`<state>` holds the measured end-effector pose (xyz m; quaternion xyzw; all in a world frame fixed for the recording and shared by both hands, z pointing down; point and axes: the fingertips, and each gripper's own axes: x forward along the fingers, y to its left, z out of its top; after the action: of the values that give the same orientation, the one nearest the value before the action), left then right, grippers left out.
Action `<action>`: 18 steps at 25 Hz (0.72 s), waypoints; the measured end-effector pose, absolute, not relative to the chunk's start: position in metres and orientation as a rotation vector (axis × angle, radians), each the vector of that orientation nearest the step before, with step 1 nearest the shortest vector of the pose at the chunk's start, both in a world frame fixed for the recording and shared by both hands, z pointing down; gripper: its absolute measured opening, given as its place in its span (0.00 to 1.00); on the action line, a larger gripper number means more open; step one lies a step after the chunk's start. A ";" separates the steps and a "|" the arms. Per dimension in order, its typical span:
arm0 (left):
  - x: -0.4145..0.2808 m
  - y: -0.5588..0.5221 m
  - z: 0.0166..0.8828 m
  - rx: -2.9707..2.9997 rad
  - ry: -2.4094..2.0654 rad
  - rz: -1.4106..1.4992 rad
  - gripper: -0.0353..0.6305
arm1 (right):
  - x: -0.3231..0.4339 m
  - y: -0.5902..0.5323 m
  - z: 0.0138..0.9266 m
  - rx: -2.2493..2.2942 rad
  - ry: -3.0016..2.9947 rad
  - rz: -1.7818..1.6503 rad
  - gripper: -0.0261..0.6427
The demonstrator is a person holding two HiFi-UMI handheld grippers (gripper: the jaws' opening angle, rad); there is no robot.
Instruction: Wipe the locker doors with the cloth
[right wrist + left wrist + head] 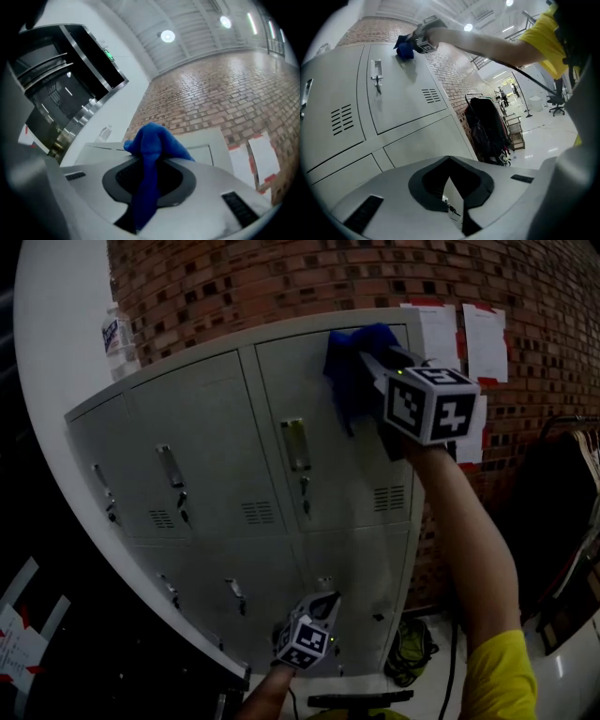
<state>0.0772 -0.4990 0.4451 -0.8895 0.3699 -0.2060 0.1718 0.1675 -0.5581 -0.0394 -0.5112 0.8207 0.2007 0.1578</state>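
Right now the right claw (367, 360) is clamped on the blue cloth (345, 362), which bunches just ahead of it against the top of the upper locker door (361, 460). To wipe well, I'd flatten the wad and sweep downward in overlapping passes, skirting the handle (295, 444). The left claw (324, 602) hangs well below, closed and empty.

Blue cloth (352, 357), pale grey locker doors (206, 427), red-brown brick wall (281, 277), yellow sleeve (502, 676), white red-taped papers (486, 343)
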 end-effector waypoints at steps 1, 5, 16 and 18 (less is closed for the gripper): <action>0.072 -0.499 0.445 -2.520 1.069 -0.583 0.06 | 0.165 -0.565 -0.054 -1.498 2.351 0.581 0.14; 0.054 -0.498 0.452 -2.531 1.135 -0.580 0.06 | 0.170 -0.580 -0.040 -1.548 2.350 0.489 0.14; 0.048 -0.496 0.464 -2.546 1.118 -0.604 0.06 | 0.180 -0.590 0.354 -1.770 2.447 0.110 0.14; 0.052 -0.493 0.462 -2.543 1.101 -0.608 0.06 | 0.177 -0.584 0.317 -1.733 2.428 0.195 0.14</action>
<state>0.0517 -0.4933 0.4618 -0.8859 0.3836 -0.2120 0.1518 0.1765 -0.5841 0.3172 -0.5780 0.8099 0.0649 0.0758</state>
